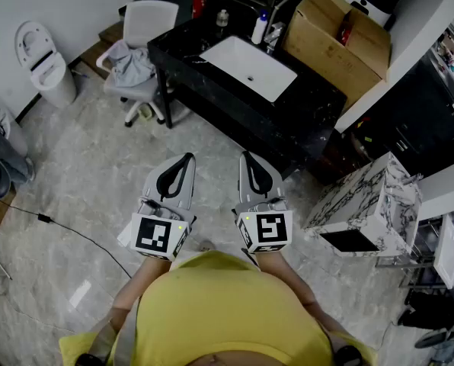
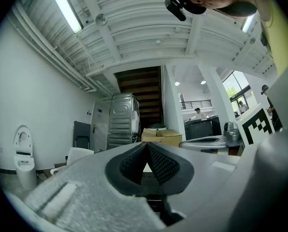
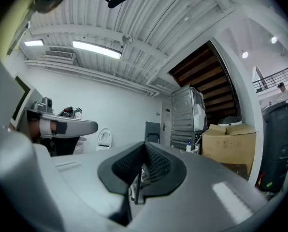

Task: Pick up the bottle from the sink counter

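Black marbled sink counter point(image 1: 183, 50) bears a seemingly plastic bottle point(image 1: 259, 29).

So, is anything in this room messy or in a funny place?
Yes. A big cardboard box stands at the right end of the black sink counter, an odd spot for it. A grey cloth lies crumpled on the white chair. Nothing looks spilled or broken.

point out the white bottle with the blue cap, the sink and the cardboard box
white bottle point(image 1: 258, 30), head view, middle of its body
sink point(image 1: 238, 58), head view, bare basin floor
cardboard box point(image 1: 326, 52), head view, its brown side
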A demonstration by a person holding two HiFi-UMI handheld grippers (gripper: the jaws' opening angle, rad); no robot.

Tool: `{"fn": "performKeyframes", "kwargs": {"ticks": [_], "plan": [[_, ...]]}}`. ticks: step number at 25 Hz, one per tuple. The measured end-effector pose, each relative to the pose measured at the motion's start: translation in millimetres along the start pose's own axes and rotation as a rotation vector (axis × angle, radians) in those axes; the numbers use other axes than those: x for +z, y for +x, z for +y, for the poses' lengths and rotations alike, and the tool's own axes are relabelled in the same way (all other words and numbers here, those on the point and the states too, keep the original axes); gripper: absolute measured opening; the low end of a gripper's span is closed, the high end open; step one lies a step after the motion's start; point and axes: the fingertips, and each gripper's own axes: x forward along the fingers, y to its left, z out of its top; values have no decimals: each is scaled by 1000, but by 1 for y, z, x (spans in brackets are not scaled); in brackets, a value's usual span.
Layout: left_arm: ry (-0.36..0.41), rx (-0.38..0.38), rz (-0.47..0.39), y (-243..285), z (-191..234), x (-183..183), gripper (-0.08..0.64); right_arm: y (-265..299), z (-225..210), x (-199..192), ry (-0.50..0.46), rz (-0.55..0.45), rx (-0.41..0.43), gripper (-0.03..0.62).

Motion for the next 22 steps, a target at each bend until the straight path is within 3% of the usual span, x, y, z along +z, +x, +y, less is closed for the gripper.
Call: {"fn": "performKeyframes", "kwargs": {"ticks": [7,11,17,22], "plan": [[6,-2,18,9,-11,-7,6,1,-14,-9,34,-6,2,2],[3,4,25,17,-8,-15,6,9,-21,-14,31,-12,-2,46],[-1,17,25,44,19,-23,6,47,-30,-23,37,-4,5,123],[-8,22,22,81,57,-28,6,96,-36,-33,34,9,11,138]]}}
